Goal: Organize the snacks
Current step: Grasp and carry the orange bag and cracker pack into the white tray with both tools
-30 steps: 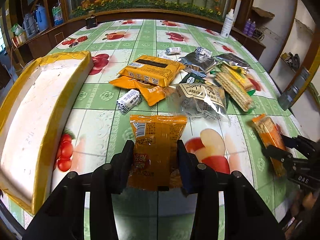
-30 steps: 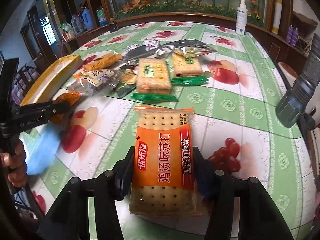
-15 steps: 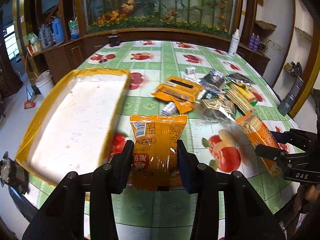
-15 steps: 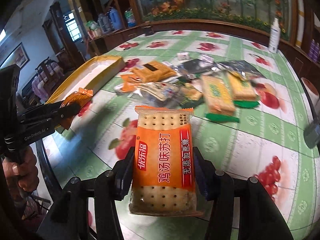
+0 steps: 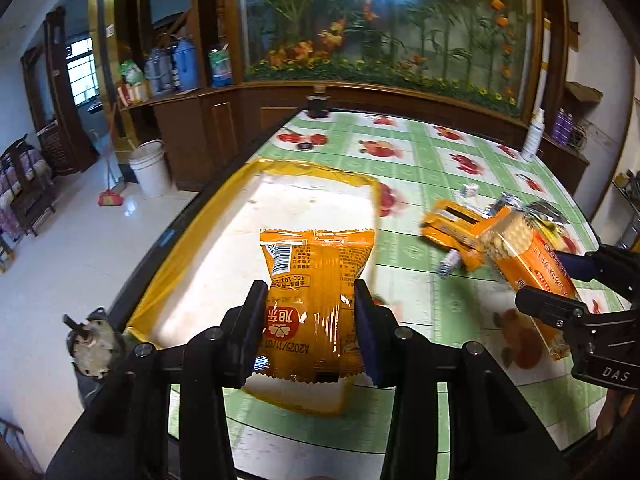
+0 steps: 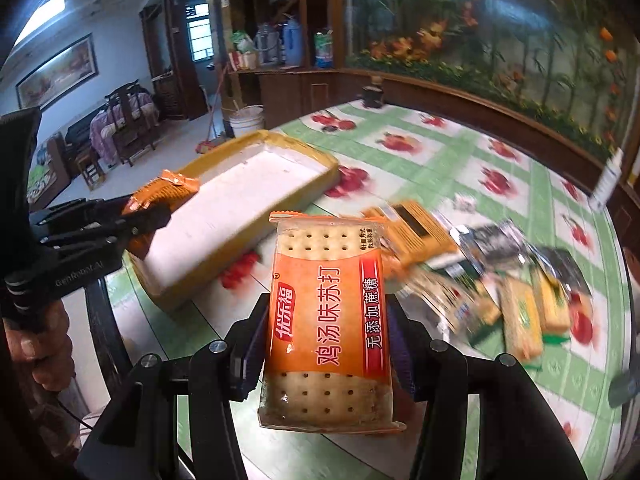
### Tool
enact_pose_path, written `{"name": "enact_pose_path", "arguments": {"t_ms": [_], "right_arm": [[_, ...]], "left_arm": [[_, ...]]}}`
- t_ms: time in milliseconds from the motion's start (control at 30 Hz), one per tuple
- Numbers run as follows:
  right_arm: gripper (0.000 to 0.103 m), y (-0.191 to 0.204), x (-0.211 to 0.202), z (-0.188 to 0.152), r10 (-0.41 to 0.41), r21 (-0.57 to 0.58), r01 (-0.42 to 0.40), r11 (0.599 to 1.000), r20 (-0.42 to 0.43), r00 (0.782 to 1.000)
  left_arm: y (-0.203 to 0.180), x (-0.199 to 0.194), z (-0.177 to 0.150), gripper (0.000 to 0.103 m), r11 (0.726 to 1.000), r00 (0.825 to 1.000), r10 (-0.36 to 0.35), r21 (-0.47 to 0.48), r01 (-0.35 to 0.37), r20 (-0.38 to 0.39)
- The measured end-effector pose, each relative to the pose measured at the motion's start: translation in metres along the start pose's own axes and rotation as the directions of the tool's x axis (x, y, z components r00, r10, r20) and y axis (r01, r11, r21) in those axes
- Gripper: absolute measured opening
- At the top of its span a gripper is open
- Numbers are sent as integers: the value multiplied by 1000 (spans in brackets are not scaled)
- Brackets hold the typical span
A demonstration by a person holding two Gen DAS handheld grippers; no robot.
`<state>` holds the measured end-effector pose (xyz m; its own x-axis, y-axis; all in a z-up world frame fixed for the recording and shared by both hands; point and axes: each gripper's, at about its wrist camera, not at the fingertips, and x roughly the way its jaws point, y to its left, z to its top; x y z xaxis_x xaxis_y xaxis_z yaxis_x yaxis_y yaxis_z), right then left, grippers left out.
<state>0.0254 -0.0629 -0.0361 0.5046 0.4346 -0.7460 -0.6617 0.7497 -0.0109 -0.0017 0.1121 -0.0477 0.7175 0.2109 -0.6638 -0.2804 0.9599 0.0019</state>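
Beyond the cracker pack (image 6: 328,320), blurred snack pile (image 6: 500,292) defies reading.

Dark wood cabinets (image 5: 192,132), white tiled floor (image 5: 68,248), floral mural (image 5: 384,20).

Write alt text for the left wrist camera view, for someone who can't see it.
The left gripper holds an orange snack packet above a yellow-edged white tray on a fruit-print table. At right, the right gripper holds an orange cracker pack near a snack pile.

Daylight from a far window (image 6: 199,32) glares off the white floor (image 5: 60,240); snack pile (image 6: 500,280) motion-blurred; fisheye edges bowed and dark.
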Motion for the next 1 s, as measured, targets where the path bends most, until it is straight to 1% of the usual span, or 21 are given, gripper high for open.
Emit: {"name": "enact_pose_path", "arguments": {"t_ms": [100, 200, 267, 433, 667, 800, 1000], "right_arm": [[54, 24, 10, 19, 33, -41, -33, 999, 19, 999], [54, 41, 24, 35, 82, -55, -81, 995, 23, 996], [54, 48, 34, 43, 105, -52, -104, 993, 22, 994], [54, 56, 58, 58, 160, -15, -159, 987, 22, 987], [54, 72, 97, 80, 183, -11, -183, 983, -1, 983], [54, 72, 120, 86, 187, 2, -187, 982, -21, 982], [54, 72, 147, 87, 188, 12, -188, 982, -48, 981]], "left_arm": [[17, 6, 1, 40, 999, 999, 41, -22, -41, -5], [33, 13, 1, 40, 996, 998, 68, -49, -69, -16], [42, 19, 2, 40, 994, 995, 91, -60, -93, -25], [53, 31, 3, 40, 990, 992, 119, -76, -121, -35], [65, 55, 10, 40, 984, 989, 139, -107, -144, -53], [71, 66, 10, 40, 979, 988, 135, -141, -145, -75], [76, 76, 9, 40, 976, 985, 150, -147, -162, -89]]}}
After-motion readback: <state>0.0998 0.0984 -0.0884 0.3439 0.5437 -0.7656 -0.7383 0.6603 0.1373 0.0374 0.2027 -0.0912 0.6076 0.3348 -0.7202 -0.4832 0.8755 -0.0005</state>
